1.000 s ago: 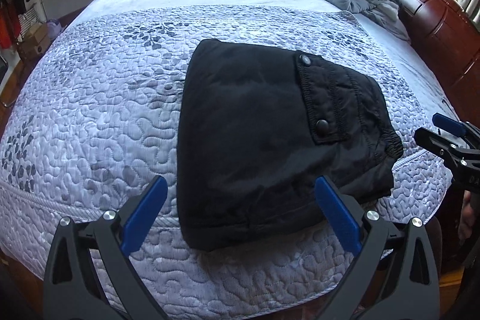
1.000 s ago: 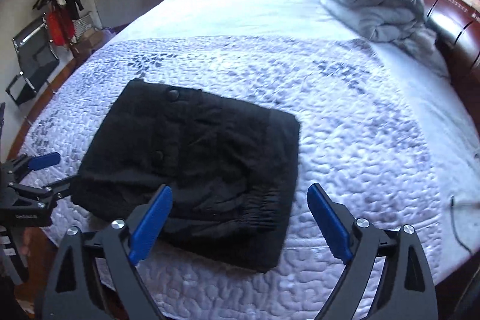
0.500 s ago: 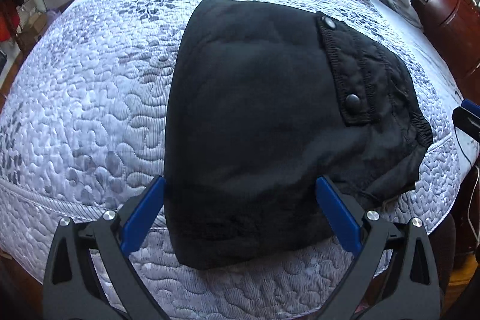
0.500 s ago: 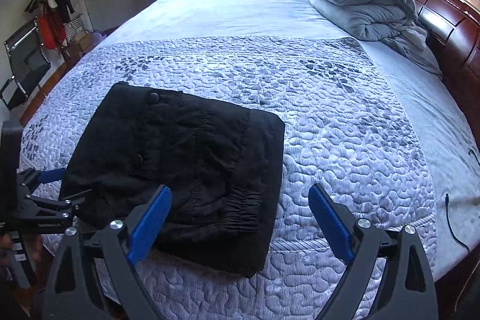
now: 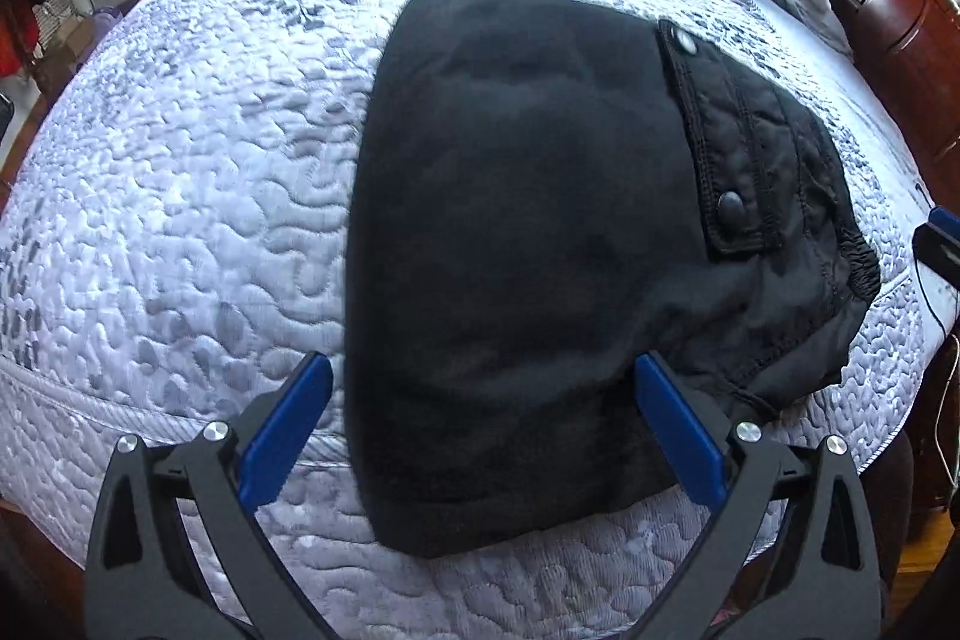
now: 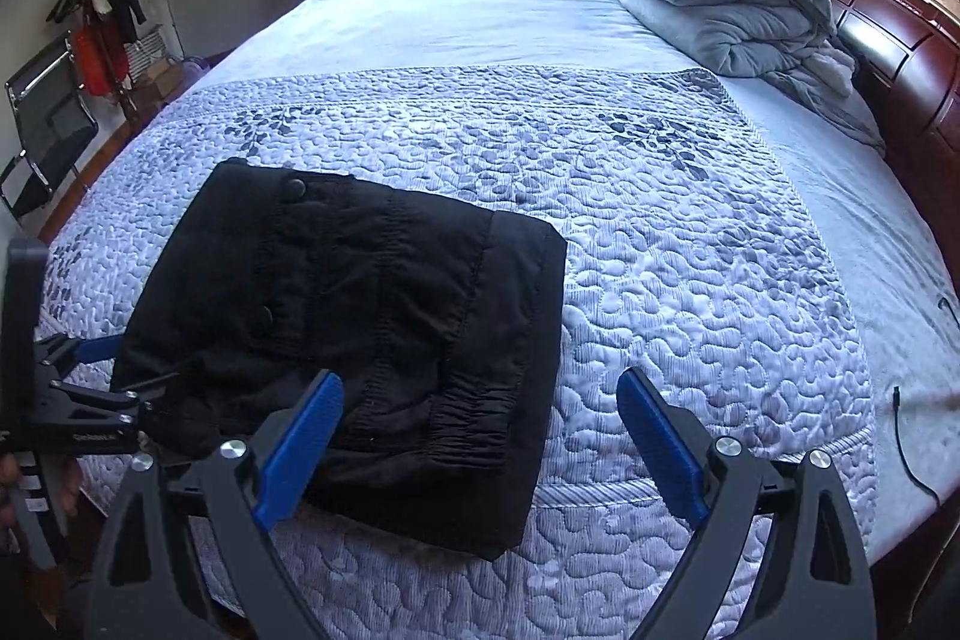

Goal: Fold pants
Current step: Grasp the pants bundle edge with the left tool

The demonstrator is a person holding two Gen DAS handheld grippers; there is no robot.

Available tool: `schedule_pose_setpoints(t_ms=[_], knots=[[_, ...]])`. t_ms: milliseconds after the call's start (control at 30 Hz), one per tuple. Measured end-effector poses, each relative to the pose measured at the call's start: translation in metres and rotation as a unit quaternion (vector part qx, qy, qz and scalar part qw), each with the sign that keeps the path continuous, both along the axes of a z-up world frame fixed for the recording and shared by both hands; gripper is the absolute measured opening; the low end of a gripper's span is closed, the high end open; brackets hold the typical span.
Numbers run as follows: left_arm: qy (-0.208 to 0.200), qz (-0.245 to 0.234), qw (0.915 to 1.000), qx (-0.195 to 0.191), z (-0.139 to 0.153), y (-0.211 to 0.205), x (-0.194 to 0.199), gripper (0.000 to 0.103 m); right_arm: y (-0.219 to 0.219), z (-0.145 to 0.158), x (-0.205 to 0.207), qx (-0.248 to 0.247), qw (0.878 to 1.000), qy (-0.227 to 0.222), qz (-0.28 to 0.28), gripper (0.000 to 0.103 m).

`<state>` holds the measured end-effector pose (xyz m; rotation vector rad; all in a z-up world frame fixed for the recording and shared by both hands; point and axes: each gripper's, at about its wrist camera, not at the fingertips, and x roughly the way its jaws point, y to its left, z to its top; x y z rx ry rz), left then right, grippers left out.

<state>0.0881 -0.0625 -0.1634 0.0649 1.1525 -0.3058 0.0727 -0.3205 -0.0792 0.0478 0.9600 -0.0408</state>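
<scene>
Here, folded black pants [image 5: 516, 244] on quilted bed [image 5: 180, 196], left tool [image 5: 480, 418] open straddling their near edge, right tool [image 6: 480, 430] open beside them.

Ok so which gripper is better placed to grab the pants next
Left. The left gripper is open and straddles the near edge of the folded black pants; the right gripper hangs open mostly over bare quilt.

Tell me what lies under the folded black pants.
The black pants rest on the quilted bedspread, which shows all around them. Whatever sits directly beneath the pants is covered and cannot be seen.
</scene>
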Motion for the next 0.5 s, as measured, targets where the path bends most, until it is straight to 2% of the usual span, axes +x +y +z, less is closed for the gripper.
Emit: schedule_pose_setpoints(t_ms=[367,500], knots=[[-0.047,-0.002,0.9989,0.004,0.04,0.014,0.008,0.1,-0.03,-0.01,0.003,0.039,0.999,0.021,-0.03,0.093],[-0.041,0.004,0.9991,-0.012,0.043,0.021,0.011,0.1,-0.036,-0.012,0.004,0.036,0.998,0.026,-0.037,0.093]])
